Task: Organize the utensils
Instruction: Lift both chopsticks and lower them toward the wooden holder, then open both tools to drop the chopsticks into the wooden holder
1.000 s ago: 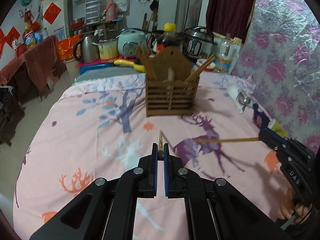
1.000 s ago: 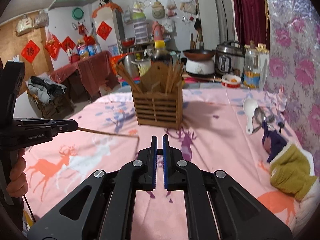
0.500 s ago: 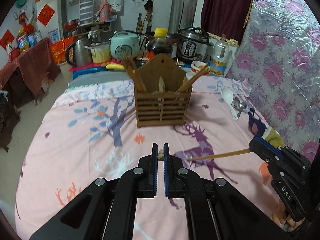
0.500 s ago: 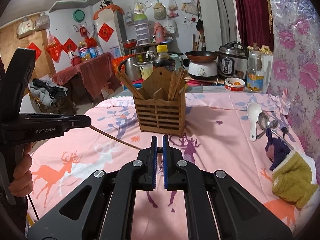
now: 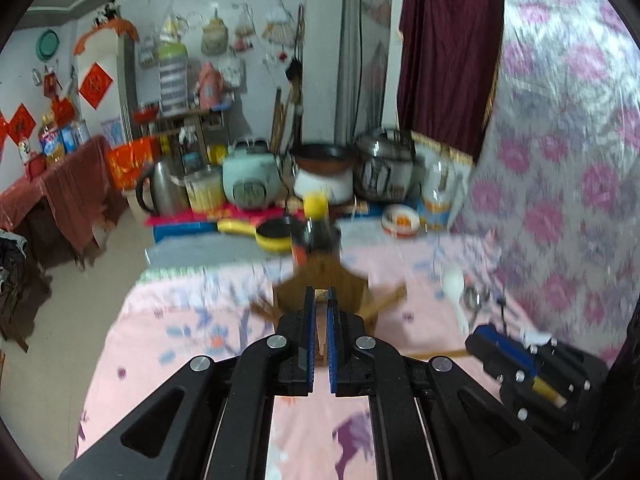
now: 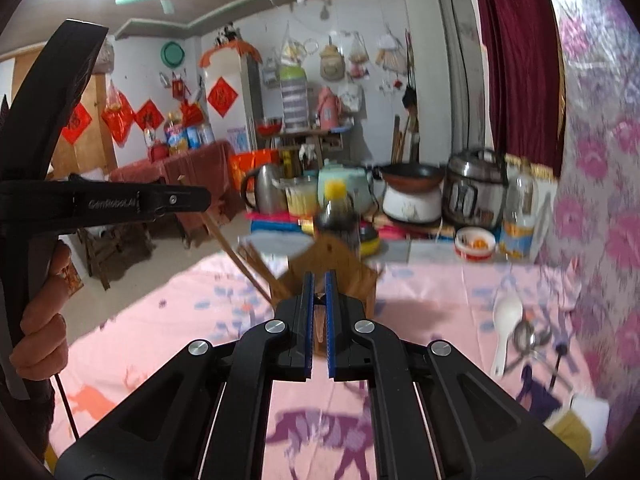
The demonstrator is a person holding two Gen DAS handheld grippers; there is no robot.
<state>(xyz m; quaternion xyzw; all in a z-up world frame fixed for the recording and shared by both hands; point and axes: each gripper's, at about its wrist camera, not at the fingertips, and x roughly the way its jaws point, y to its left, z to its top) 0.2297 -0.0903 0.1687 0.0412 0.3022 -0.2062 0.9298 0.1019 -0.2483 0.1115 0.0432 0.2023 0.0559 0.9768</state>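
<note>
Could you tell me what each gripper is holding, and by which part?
Each holds one chopstick near an end: left gripper its chopstick, right gripper its own.

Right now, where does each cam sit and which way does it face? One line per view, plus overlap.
Left wrist: sits on the left tongs, faces the wooden utensil holder and appliance counter; shows its own black fingers, and the right tongs gripping a chopstick.
Right wrist: sits on the right tongs, faces the same holder; shows the left tongs with a chopstick and the left hand.
Shared: holder, soy sauce bottle, white spoon, pink tablecloth.
</note>
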